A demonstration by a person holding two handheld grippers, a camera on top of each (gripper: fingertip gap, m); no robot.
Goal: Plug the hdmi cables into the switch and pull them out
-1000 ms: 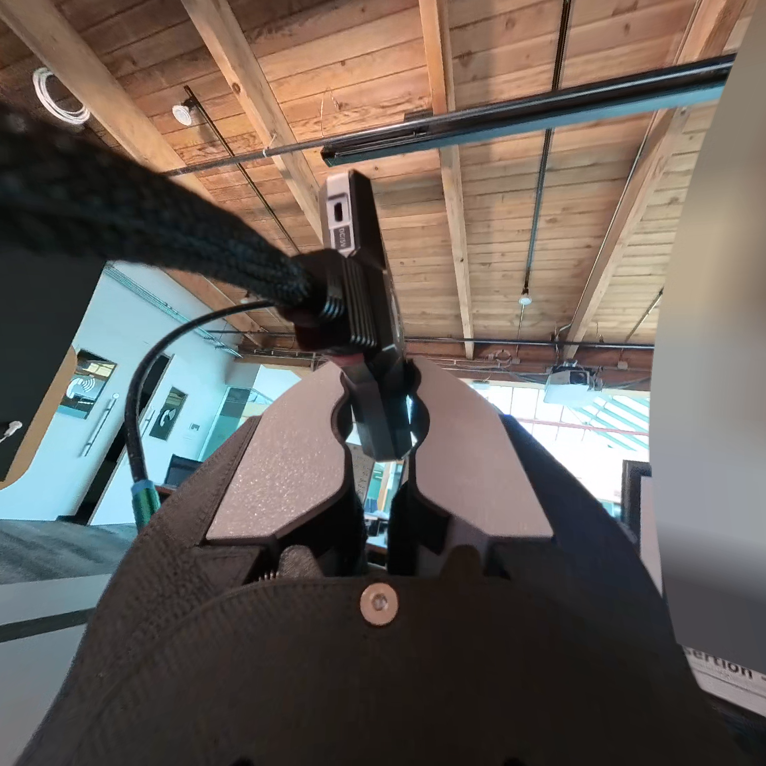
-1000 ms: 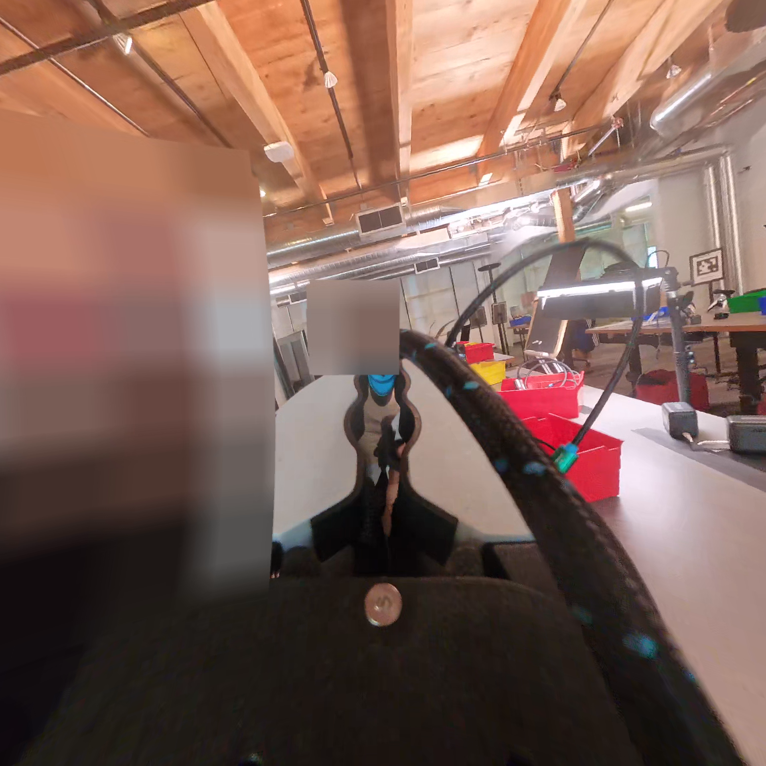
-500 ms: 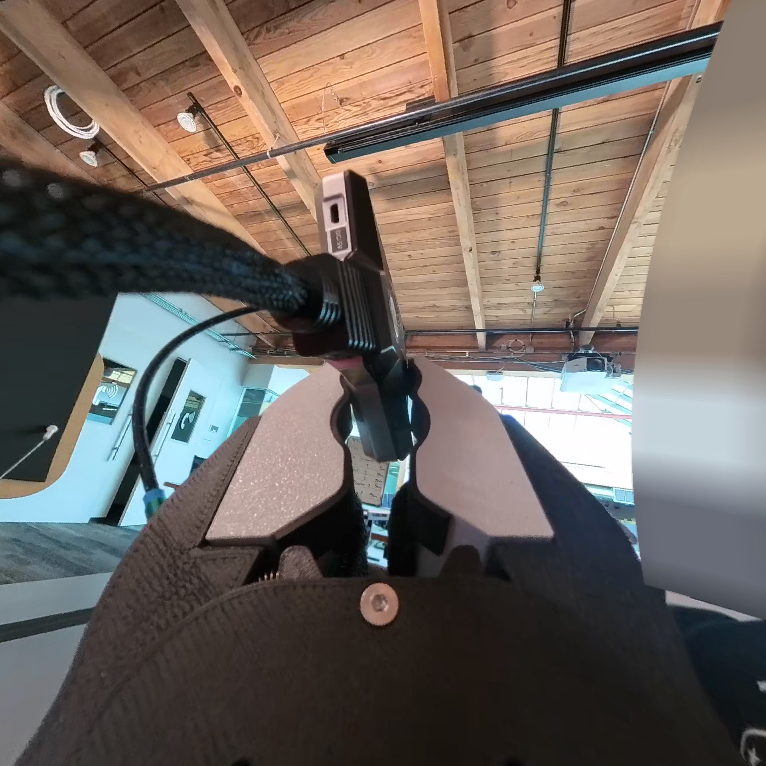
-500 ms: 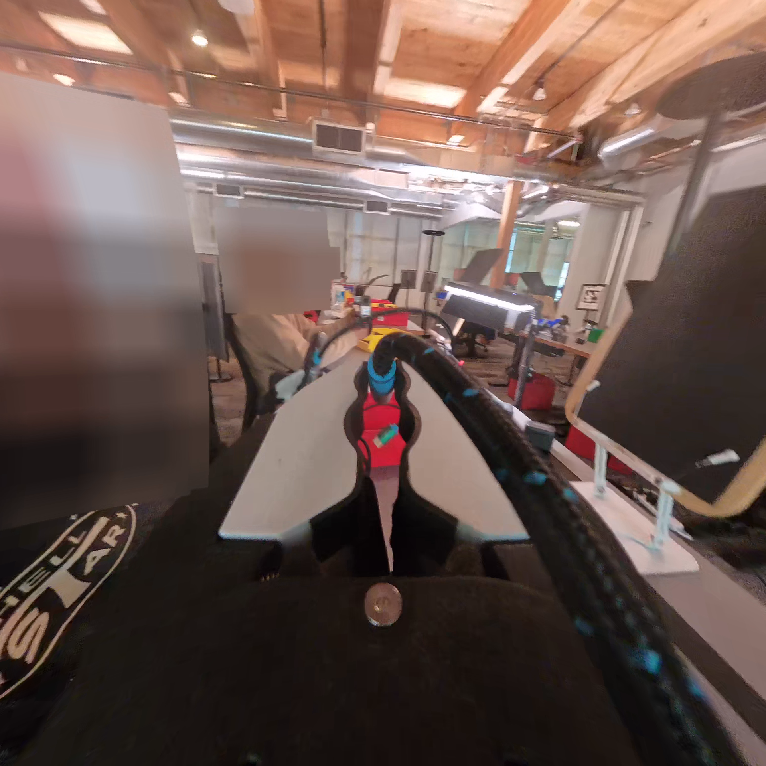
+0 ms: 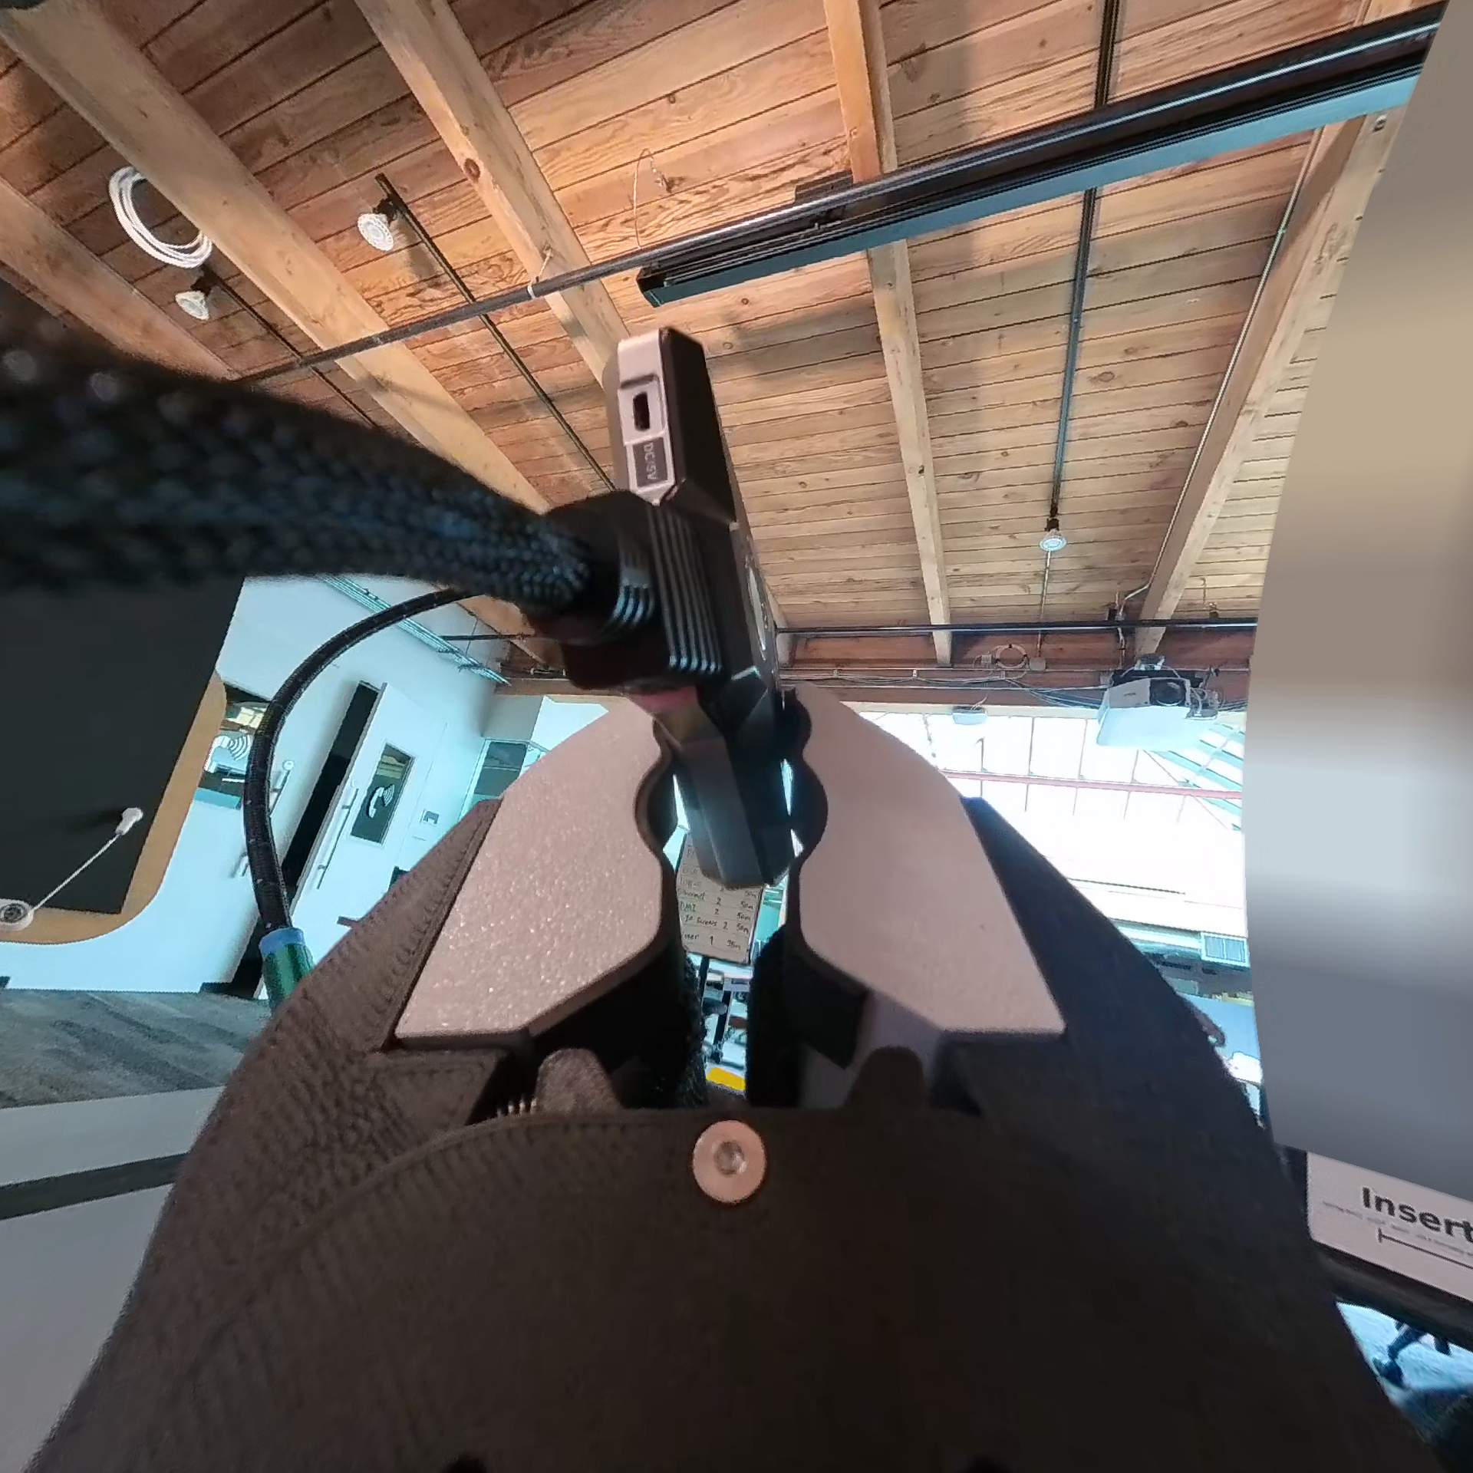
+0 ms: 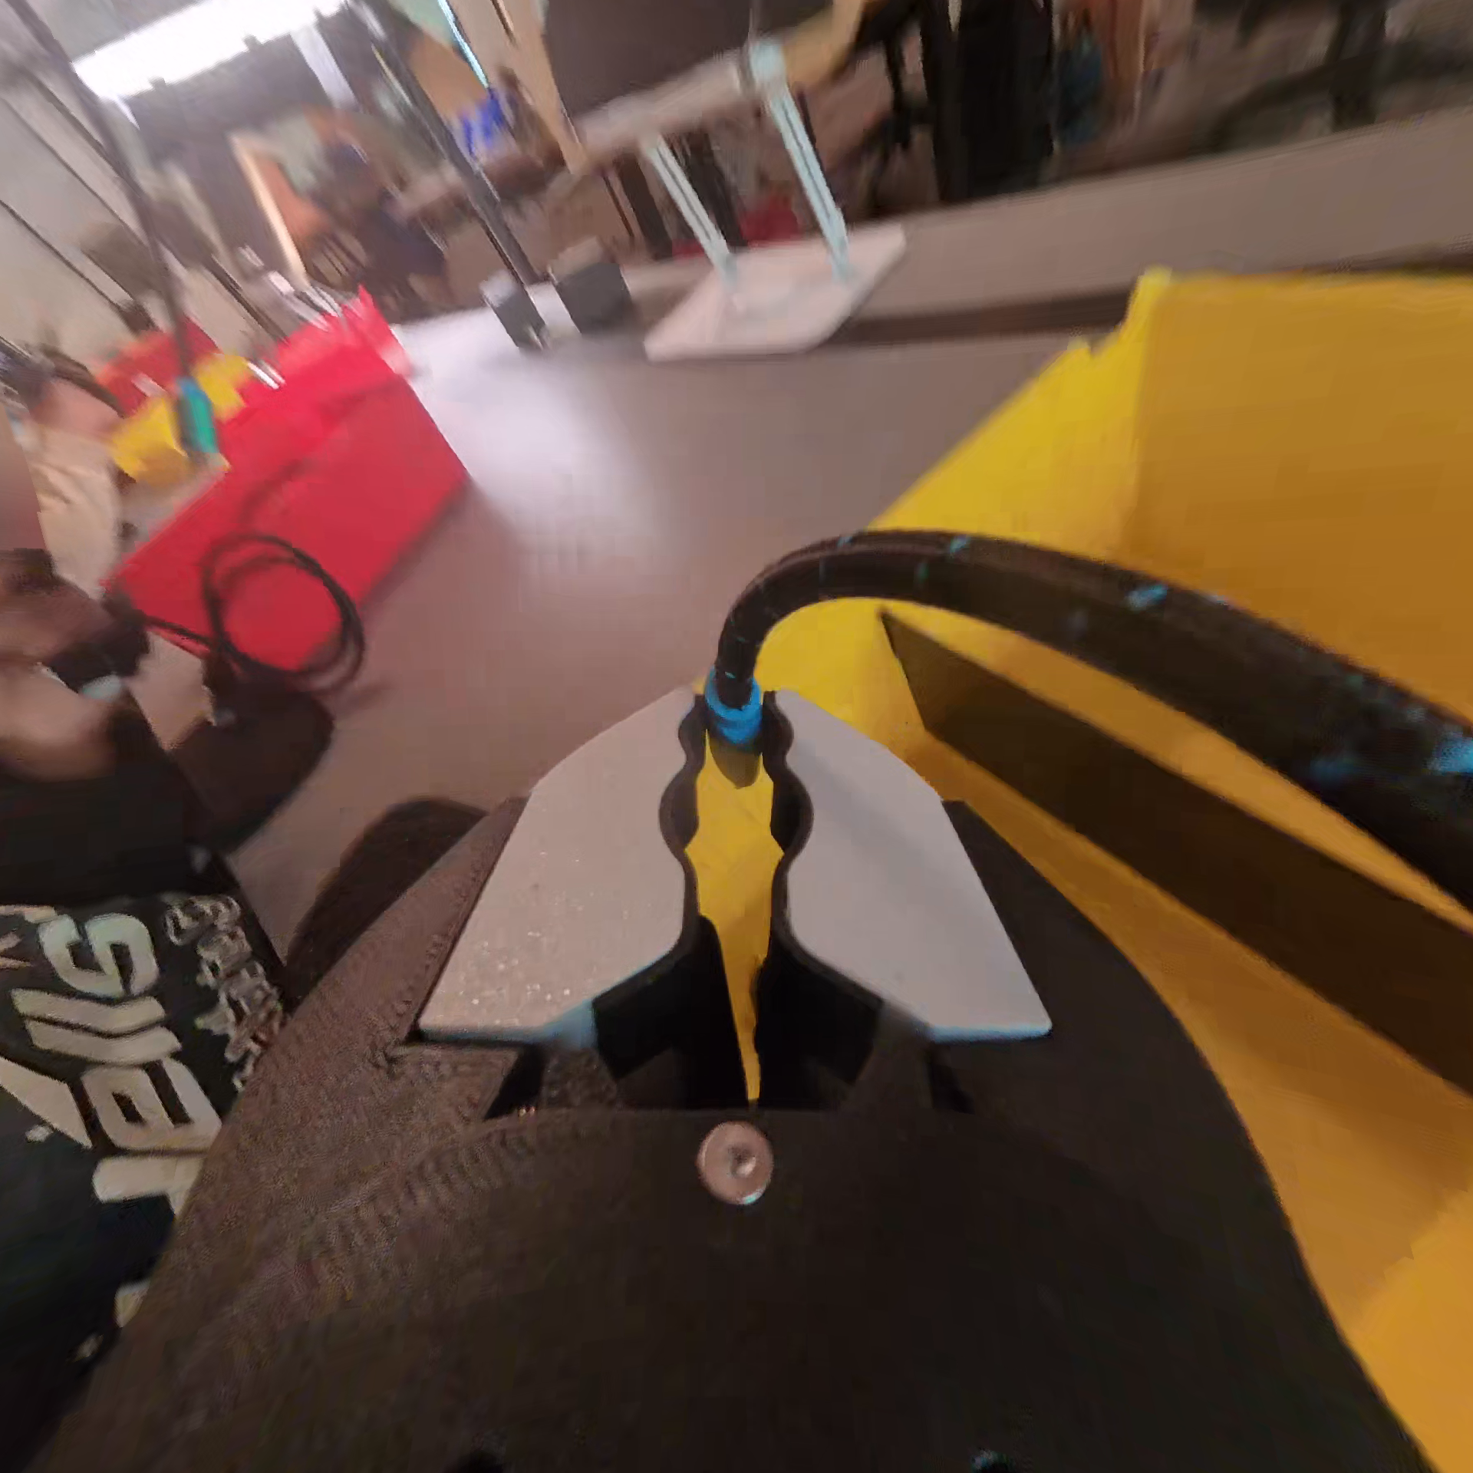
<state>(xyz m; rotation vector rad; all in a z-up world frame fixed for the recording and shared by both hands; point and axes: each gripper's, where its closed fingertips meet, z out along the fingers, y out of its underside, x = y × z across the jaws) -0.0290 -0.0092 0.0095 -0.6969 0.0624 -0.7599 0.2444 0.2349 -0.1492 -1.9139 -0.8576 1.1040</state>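
Observation:
My left gripper (image 5: 729, 757) is shut on a dark grey HDMI switch (image 5: 685, 510) and holds it upright against the wooden ceiling. A thick black braided cable (image 5: 319, 510) has its ribbed plug (image 5: 677, 590) seated in the switch's left side. A thinner black cable with a green collar (image 5: 279, 956) hangs below. My right gripper (image 6: 733, 717) is shut on the blue-collared plug (image 6: 733, 721) of a black braided cable with blue flecks (image 6: 1116, 622). That cable arcs away to the right above a yellow bin (image 6: 1235, 478).
A red bin (image 6: 319, 470) stands at the left on the grey table (image 6: 598, 494), with a black cable loop (image 6: 279, 614) and a green-collared plug (image 6: 195, 422) by it. A person's dark printed sleeve (image 6: 104, 996) is at the lower left. A white stand base (image 6: 781, 295) sits farther back.
My right gripper has swung down from facing the room to over the yellow bin, still holding the blue-collared plug. My left gripper and the switch have barely moved.

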